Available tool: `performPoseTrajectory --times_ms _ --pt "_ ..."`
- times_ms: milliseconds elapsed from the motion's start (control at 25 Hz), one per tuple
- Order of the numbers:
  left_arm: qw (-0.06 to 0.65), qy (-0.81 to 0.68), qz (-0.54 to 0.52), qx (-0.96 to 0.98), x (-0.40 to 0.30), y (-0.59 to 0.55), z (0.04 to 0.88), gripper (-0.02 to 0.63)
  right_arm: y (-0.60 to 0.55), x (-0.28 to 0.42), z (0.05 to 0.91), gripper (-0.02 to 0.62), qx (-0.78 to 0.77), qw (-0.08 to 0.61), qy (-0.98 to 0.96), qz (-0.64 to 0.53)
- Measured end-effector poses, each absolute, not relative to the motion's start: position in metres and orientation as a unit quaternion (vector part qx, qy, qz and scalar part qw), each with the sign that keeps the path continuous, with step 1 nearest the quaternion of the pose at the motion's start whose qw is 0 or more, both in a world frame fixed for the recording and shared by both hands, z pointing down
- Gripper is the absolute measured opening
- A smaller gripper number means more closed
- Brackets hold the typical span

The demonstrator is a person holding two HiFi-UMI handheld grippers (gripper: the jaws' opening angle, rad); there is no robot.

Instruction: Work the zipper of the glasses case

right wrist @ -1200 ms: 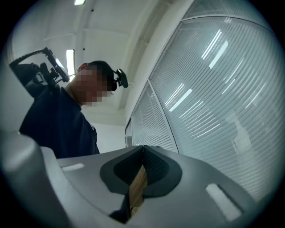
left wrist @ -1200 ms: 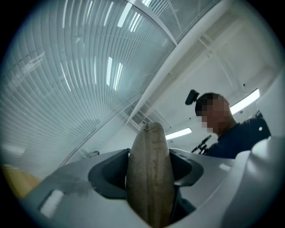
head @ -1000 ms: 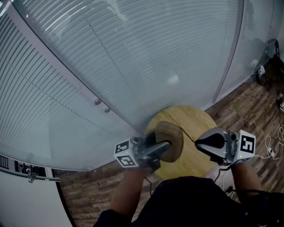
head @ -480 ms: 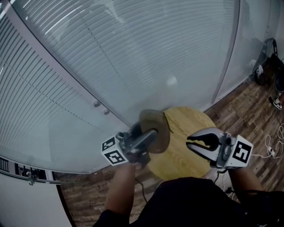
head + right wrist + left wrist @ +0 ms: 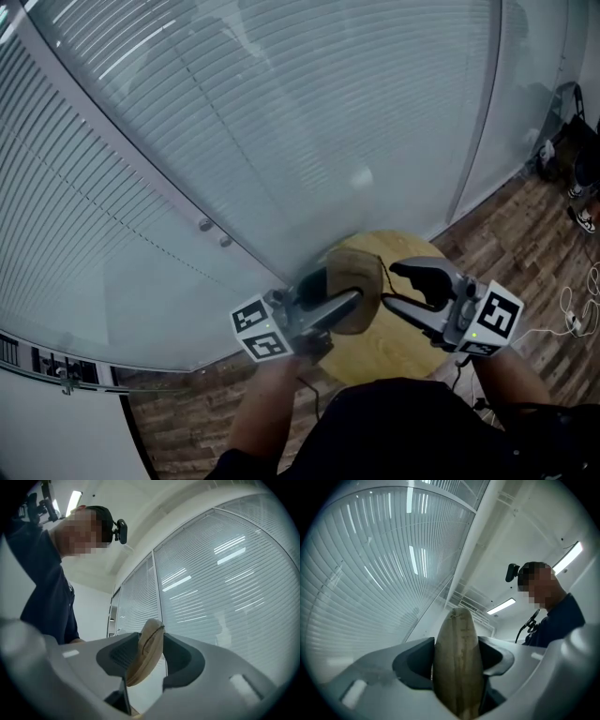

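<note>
One glasses case [image 5: 361, 272]: clamped by left gripper [image 5: 351, 302] jaws, loose between right gripper [image 5: 153, 657] jaws, just opening.

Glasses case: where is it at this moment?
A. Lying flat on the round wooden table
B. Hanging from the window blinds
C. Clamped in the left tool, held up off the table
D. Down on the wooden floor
C: the left gripper view shows the glasses case pinched upright between the jaws of the left tool, and the head view shows it held up above the round table.
</note>
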State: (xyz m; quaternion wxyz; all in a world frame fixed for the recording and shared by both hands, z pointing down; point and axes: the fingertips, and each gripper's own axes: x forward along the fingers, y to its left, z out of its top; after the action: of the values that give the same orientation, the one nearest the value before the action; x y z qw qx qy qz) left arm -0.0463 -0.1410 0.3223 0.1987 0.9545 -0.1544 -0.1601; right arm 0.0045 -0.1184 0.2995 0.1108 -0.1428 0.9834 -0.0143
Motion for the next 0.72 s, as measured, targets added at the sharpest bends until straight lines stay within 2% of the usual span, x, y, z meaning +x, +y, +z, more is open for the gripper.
performPoseTrajectory --times_ms 120,160,200,400,720 --pt "0.194 -0.142 -0.151 0.959 -0.041 -0.135 0.326 0.285 -0.117 0.006 0.306 0.141 -0.132 0.116 0.984 -0.034" --pt "0.192 -0.136 -0.148 0.960 -0.039 -0.133 0.325 0.285 -0.117 0.008 0.305 0.100 -0.127 0.121 0.984 -0.041" --pt "0.192 -0.130 -0.146 0.962 -0.038 -0.132 0.323 0.285 -0.117 0.010 0.304 0.022 -0.123 0.127 0.983 -0.046" --pt "0.195 -0.129 -0.132 0.963 -0.038 -0.133 0.319 0.285 -0.121 0.016 0.298 0.015 -0.121 0.130 0.983 -0.049" --pt "0.255 -0.124 -0.170 0.944 -0.025 -0.136 0.326 0.284 -0.118 0.029 0.303 0.011 -0.106 0.161 0.981 -0.028"
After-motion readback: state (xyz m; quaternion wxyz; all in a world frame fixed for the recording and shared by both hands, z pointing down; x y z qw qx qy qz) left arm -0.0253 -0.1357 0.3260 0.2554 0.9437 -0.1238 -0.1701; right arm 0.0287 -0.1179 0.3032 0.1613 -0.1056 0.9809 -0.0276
